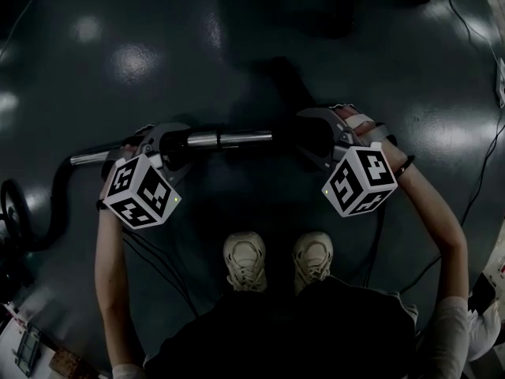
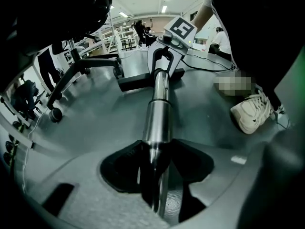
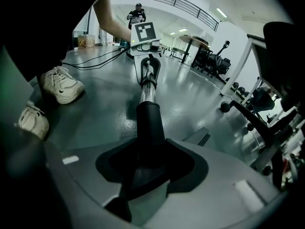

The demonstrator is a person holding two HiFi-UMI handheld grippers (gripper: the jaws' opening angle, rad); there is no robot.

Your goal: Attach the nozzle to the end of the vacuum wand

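Observation:
A shiny metal vacuum wand [image 1: 229, 139] runs level across the head view, above the dark floor. My left gripper [image 1: 177, 142] is shut on the wand [image 2: 157, 118], which passes between its pads [image 2: 155, 168]. A black tubular nozzle [image 1: 286, 138] sits at the wand's right end. My right gripper [image 1: 312, 140] is shut on this nozzle [image 3: 148, 123], with its jaws [image 3: 145, 161] round the tube. The nozzle's mouth meets the wand's end [image 3: 147, 92] in one straight line. How deep it sits I cannot tell.
A black hose [image 1: 59, 188] curves from the wand's left end down to the floor. The person's white shoes [image 1: 246, 260] stand just below the wand. Cables [image 1: 481, 180] trail at right. Office chairs [image 2: 71, 66] and a flat black piece [image 2: 143, 80] stand farther off.

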